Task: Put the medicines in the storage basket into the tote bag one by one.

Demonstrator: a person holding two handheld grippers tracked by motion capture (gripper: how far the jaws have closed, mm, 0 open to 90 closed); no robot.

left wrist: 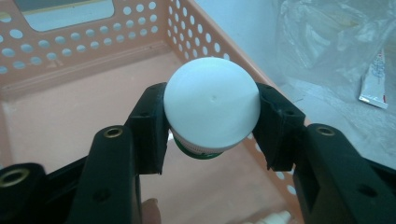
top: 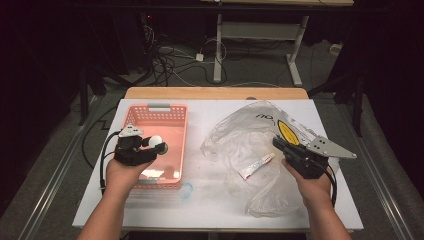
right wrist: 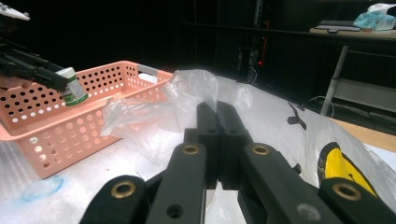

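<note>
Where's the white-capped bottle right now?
High view, left side: the white-capped bottle is held in the left tongs above the pink basket.

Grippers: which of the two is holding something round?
The left gripper, over the pink perforated plastic basket, clamps a small white-capped bottle. The right gripper is shut on the clear plastic bag.

we see a small jar with a domed white cap and a green band just under it, clamped at both sides of the cap between the black jaws of the left gripper. it hangs above the floor of the pink perforated basket, near the basket's right wall. from the right gripper view, the jar tilts, cap uppermost, over the basket's rim.
</note>
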